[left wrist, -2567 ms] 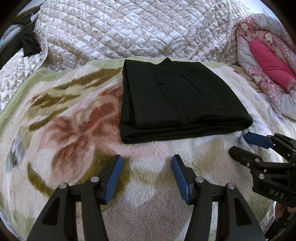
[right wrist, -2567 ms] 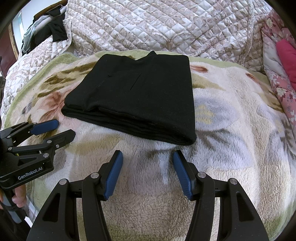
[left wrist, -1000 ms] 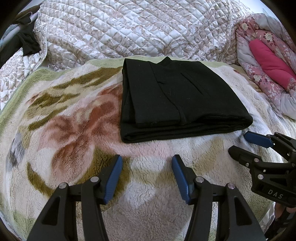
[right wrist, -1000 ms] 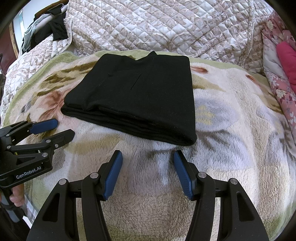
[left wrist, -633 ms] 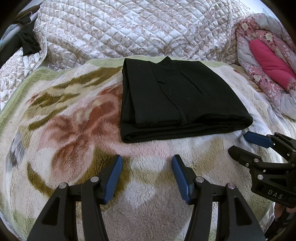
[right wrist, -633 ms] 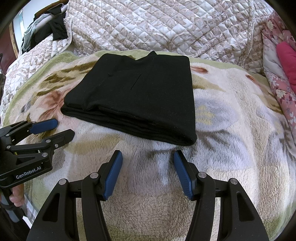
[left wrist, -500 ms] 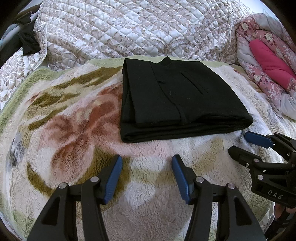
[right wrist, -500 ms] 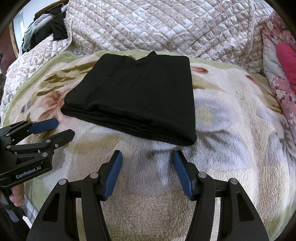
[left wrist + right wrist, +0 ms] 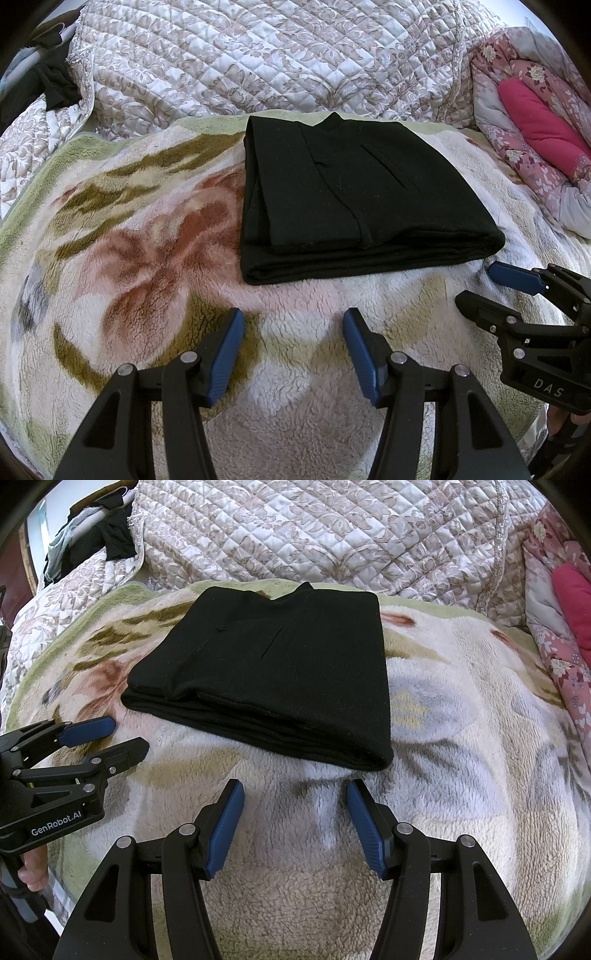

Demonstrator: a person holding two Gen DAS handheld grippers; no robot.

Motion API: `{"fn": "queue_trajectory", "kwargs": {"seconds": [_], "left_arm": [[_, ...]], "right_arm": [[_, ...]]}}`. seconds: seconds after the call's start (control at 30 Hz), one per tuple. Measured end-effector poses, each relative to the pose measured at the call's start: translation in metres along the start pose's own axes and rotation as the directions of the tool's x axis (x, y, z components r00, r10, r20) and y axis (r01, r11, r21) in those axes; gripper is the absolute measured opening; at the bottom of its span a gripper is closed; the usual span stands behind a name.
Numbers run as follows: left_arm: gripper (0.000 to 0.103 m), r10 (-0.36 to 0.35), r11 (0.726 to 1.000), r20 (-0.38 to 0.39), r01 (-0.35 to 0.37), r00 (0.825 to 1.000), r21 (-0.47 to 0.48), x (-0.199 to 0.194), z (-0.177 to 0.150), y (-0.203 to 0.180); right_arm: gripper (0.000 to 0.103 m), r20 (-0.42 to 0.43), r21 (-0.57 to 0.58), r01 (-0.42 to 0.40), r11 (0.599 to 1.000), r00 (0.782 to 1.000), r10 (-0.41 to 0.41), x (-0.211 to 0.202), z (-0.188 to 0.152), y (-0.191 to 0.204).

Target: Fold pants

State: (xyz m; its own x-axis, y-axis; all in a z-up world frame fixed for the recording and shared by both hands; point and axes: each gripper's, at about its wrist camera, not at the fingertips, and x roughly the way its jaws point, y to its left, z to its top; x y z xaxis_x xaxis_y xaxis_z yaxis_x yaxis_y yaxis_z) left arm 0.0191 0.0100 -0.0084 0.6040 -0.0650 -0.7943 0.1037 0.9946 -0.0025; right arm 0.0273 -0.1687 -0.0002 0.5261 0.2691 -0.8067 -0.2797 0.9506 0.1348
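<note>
Both tongs released, nothing btwn the blue pads: left tongs [image 9: 293, 332] and right tongs [image 9: 295, 803] hover side by side over the fleece blanket [image 9: 129, 258], just short of the near edge of the pants [image 9: 351, 192], not touching them. What changed vs a couple secs ago: basically nothing. Same pose, same gap in both tongs, pants in the same spot w/ the same creases. Reads as a pause after the last fold, so task looks done or v. close; no loose leg or hem sticking out except a small peak at the far edge. Pants lie as a flat black rectangle mid-blanket on the bed, folded edge toward the tongs. Count: 2 tongs, 1 pants bundle, 1 fleece blanket, 1 quilted cover [image 9: 277, 62] behind, 1 pink pillow [image 9: 539, 110] at right, some dark clothes [image 9: 114, 535] far left.
</note>
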Motion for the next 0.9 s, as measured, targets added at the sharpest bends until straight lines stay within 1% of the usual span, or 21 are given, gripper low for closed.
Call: {"fn": "queue_trajectory", "kwargs": {"seconds": [0.6,0.73,0.9], "left_arm": [[0.059,-0.001,1.000,-0.001,0.001,1.000,0.000,-0.0003,0.0007,0.0001],[0.059,-0.001,1.000,-0.002,0.001,1.000,0.001,-0.0005,0.0011,0.0005],[0.059,-0.001,1.000,-0.002,0.001,1.000,-0.002,-0.0010,-0.0014,0.0011]], "right_arm": [[0.061,0.016,-0.012,0.006,1.000,1.000,-0.006,0.0008,0.0002,0.0008],[0.063,0.034,-0.023,0.012,1.000,0.999,-0.011,0.0003,-0.0010,0.0024],[0.066,0.078,-0.035,0.022,0.999,0.997,-0.019,0.0017,-0.0037,0.0039]]}}
